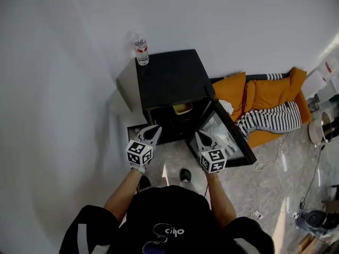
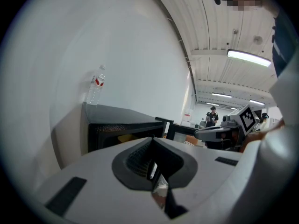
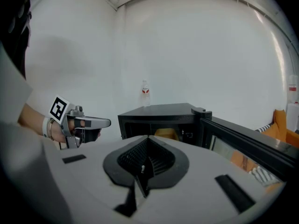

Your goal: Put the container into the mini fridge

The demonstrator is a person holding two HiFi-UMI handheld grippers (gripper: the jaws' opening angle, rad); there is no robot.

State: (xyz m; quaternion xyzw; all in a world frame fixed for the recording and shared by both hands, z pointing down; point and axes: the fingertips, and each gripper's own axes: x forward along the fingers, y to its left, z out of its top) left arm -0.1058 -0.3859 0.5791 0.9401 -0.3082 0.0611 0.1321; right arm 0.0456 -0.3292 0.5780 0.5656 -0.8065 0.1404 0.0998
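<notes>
**Presently: container inside the fridge, both tools closed and empty**

The black mini fridge stands at centre frame in the head view, backed against a white wall. Its glazed door is swung open toward the lower right. The yellow container sits inside the cabinet, on the upper level just behind the open front. The right gripper view shows it in the same place, clear of both tools. A water bottle stands upright on the fridge top, at its upper-left corner.

The left gripper is held just below the opening, left of centre. Its jaws are brought together with nothing between them.

The right gripper is held alongside the inner face of the door. Its jaws are likewise pressed together with nothing between them. The two tools sit side by side, apart from each other.

At the right of the frame, orange cushions and black-and-white striped fabric lie beyond the door. White cables trail across the floor at lower right.
</notes>
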